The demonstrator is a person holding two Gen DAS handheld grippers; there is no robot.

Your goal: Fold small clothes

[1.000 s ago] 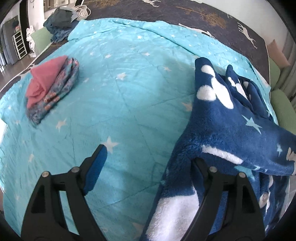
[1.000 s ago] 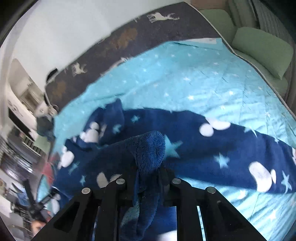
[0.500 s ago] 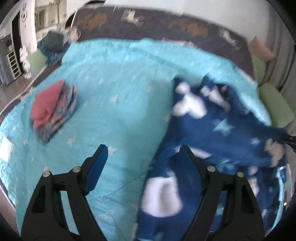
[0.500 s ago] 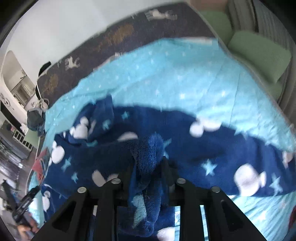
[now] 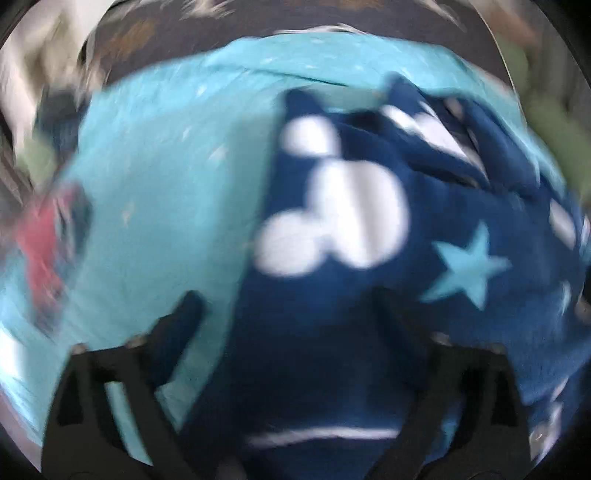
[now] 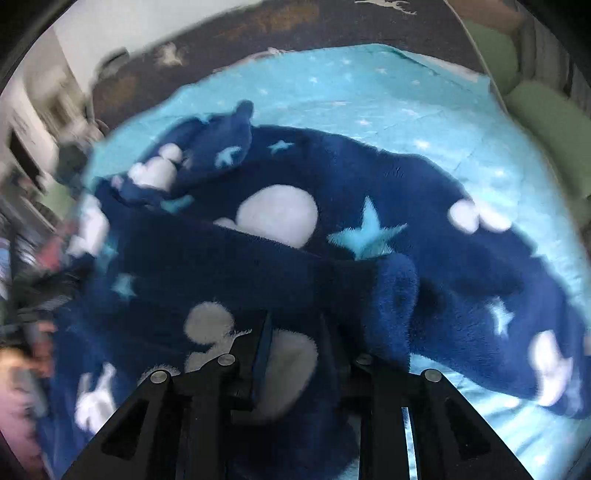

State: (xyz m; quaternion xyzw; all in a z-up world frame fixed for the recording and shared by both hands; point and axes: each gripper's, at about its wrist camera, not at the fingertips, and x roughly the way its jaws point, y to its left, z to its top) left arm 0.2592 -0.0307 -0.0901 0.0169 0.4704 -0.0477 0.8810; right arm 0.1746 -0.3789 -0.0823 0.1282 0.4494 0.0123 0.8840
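Note:
A fluffy navy garment (image 5: 343,221) with white mouse shapes and light-blue stars lies on the turquoise star quilt (image 5: 166,177). In the blurred left wrist view my left gripper (image 5: 291,306) is open, its fingers wide apart, with the navy fleece bulging between them. In the right wrist view the same garment (image 6: 369,192) spreads across the quilt (image 6: 369,88). My right gripper (image 6: 295,332) is shut on a fold of the fleece and holds it lifted over the rest.
A folded pile with a red piece on top (image 5: 44,251) sits at the left of the quilt. Green cushions (image 6: 546,118) line the right side of the bed. A dark deer-print cover (image 6: 258,26) runs along the far edge.
My left gripper has swung right and forward over the navy garment, which now fills the gap between its fingers. My right gripper has carried its held fold further across the garment.

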